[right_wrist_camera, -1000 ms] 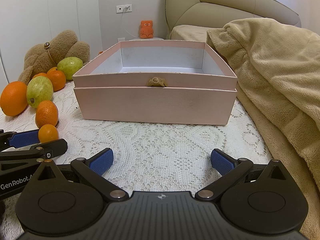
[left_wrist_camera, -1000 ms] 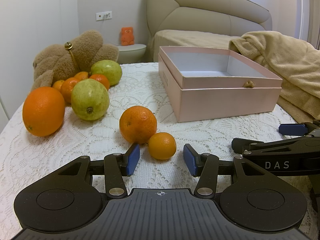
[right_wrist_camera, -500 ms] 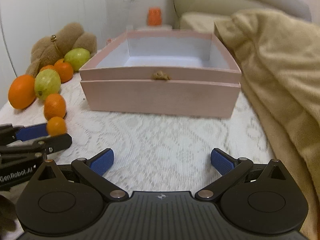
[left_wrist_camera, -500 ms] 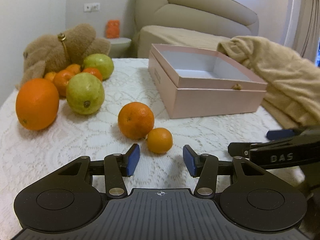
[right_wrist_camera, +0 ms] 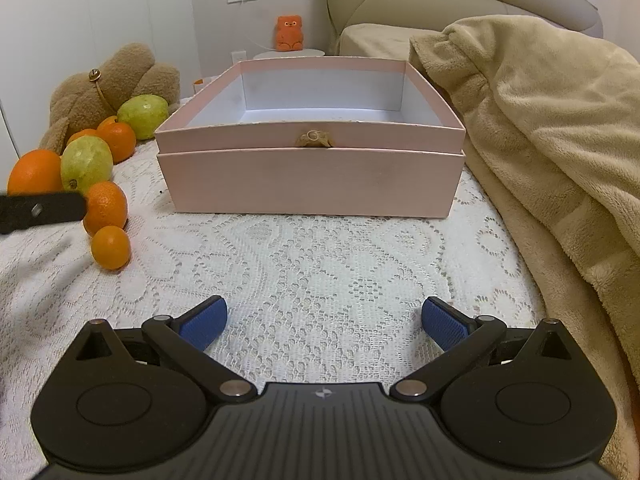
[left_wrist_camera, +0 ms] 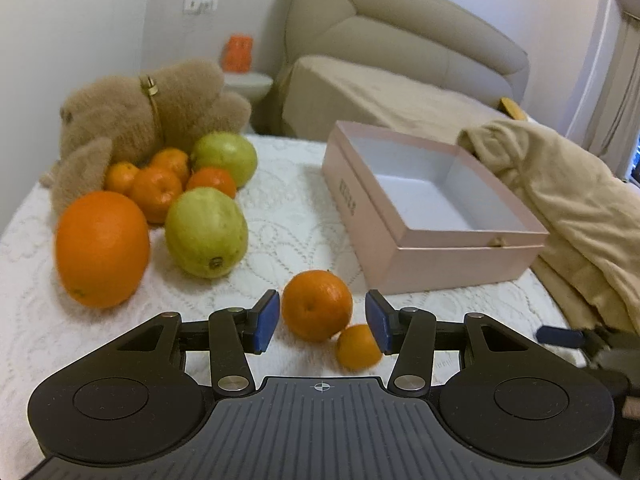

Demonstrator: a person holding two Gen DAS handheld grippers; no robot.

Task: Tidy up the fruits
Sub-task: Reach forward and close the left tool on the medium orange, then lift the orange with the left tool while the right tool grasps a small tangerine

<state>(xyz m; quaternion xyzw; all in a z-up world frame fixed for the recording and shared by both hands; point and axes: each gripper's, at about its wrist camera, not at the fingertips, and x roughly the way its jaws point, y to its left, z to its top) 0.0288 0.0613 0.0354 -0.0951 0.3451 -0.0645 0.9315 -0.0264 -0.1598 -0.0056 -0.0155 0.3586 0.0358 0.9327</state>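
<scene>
Left gripper (left_wrist_camera: 320,322) sits open around the mandarin (left_wrist_camera: 317,305), nothing held; looks light, firm, roll-prone, so pinch its middle.

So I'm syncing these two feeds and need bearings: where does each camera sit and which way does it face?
Left wrist: on the left gripper, low over the table, facing the mid-size orange between its open fingers; the small orange sits by the right finger.
Right wrist: on the right gripper, open, facing the pink box front-on.
Shared: box, both oranges, teddy bear, blanket; each view catches the other gripper.
</scene>
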